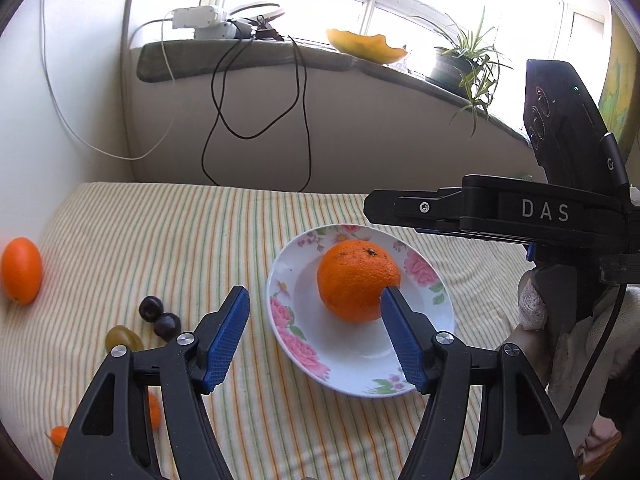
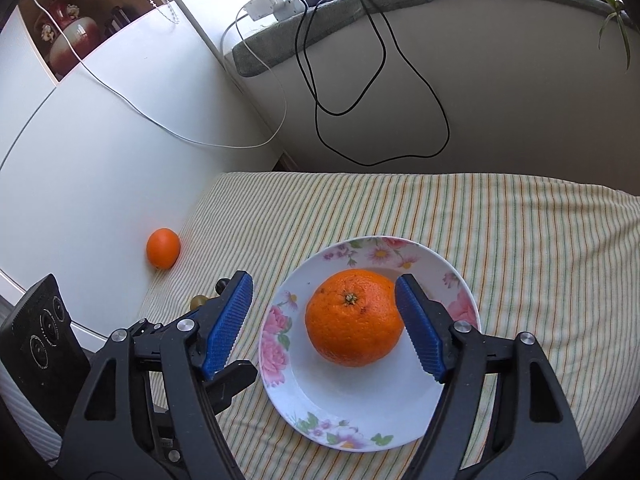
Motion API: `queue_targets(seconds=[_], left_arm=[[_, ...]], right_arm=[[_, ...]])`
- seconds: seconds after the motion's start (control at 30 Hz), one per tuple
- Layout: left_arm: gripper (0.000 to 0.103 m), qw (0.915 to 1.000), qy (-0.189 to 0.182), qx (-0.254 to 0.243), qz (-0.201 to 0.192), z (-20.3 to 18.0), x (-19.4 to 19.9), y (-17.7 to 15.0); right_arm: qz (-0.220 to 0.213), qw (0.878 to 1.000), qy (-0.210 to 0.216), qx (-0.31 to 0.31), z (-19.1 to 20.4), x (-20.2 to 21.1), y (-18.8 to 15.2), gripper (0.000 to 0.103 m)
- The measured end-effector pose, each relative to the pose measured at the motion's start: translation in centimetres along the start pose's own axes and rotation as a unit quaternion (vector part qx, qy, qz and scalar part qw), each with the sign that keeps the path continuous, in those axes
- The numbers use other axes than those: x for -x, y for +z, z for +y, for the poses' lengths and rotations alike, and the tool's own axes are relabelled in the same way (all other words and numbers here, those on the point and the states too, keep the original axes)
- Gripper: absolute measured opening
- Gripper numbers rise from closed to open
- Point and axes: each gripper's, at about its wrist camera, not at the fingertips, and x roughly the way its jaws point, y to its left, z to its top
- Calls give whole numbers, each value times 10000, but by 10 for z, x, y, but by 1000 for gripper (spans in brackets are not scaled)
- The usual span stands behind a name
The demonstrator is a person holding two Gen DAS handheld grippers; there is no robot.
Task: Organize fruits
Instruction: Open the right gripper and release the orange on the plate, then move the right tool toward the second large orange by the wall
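A large orange [image 1: 358, 280] [image 2: 354, 316] lies in a white floral plate [image 1: 344, 364] [image 2: 352, 412] on the striped cloth. My left gripper [image 1: 314, 294] is open and empty, hovering at the plate's near-left side. My right gripper [image 2: 324, 282] is open and empty above the orange, its jaws wide on either side; it shows from the side in the left wrist view [image 1: 480, 212]. A smaller orange [image 1: 21, 270] [image 2: 163, 247] lies at the far left by the wall. Two dark grapes [image 1: 160, 316], a green grape [image 1: 122, 338] and small orange fruits [image 1: 60, 434] lie left of the plate.
A white cabinet wall [image 2: 100, 140] borders the cloth on the left. Behind is a windowsill [image 1: 248, 56] with a power strip, hanging cables [image 1: 256, 112], a yellow peel [image 1: 366, 44] and a potted plant [image 1: 468, 68].
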Motion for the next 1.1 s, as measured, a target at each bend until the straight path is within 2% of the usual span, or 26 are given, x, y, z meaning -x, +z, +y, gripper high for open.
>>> queue_targets(seconds=[0.13,0.23,0.5,0.7,0.9,1.1], left_arm=[[69,9998,161,64,-111,12,11,-2],[69,9993,308,115,-190,22,21,-5],[75,9968,640,301,-364,50,39,-9],[75,9941,819,565,-442,78,52,-17],[75,9899,975,902,-489,114,64,-29],[75,9820,1223,1315,-584,153,77,-39]], right_arm=[[-56,9999,36,134,13,-4,1,77],[-72,9994,79,332,26,-9,2,85],[-79,9955,224,920,71,-25,5,86],[163,9933,251,1120,102,-45,10,86],[325,9886,470,1390,135,-68,13,86],[592,9811,843,1639,172,-96,19,86]])
